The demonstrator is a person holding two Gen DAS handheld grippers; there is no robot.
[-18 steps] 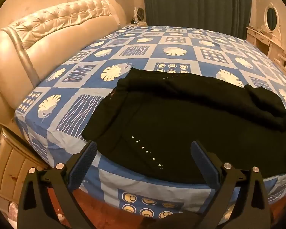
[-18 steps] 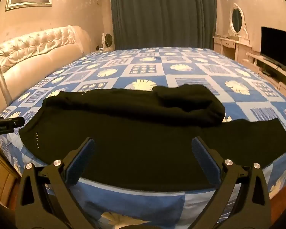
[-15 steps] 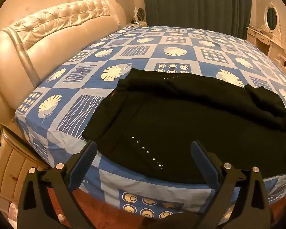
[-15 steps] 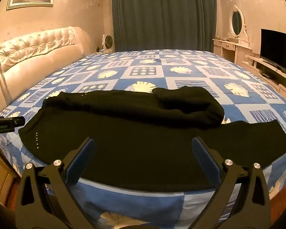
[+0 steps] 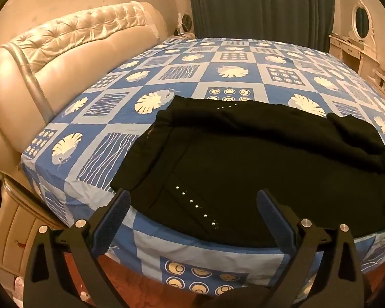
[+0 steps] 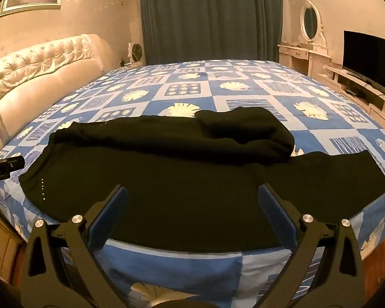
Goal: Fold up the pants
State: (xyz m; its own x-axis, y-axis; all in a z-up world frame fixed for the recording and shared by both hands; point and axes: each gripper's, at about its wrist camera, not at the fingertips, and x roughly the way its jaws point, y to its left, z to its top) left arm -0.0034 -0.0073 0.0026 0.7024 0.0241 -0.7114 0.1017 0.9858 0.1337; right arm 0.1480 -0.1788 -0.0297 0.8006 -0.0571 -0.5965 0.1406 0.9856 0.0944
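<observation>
Black pants (image 5: pixel 243 159) lie spread across the near side of a bed (image 5: pixel 218 74) with a blue patterned sheet. Small silver studs mark the waist end at the left. The far leg is folded back on itself into a thick lump (image 6: pixel 246 133); the near leg (image 6: pixel 346 174) stretches out to the right. My left gripper (image 5: pixel 192 202) hangs open above the bed's near edge, over the waist end, touching nothing. My right gripper (image 6: pixel 192 197) is open too, above the middle of the pants, nothing between its fingers.
A padded cream headboard (image 5: pixel 64 48) runs along the left. Dark curtains (image 6: pixel 210 18) hang behind the bed. A dressing table with an oval mirror (image 6: pixel 309 23) and a TV (image 6: pixel 368 56) stand at the right. Red-brown floor (image 5: pixel 141 285) shows below the bed edge.
Both views have tipped up slightly, so the bed and pants sit a little lower in the picture. The pants have not moved and both grippers stay open.
</observation>
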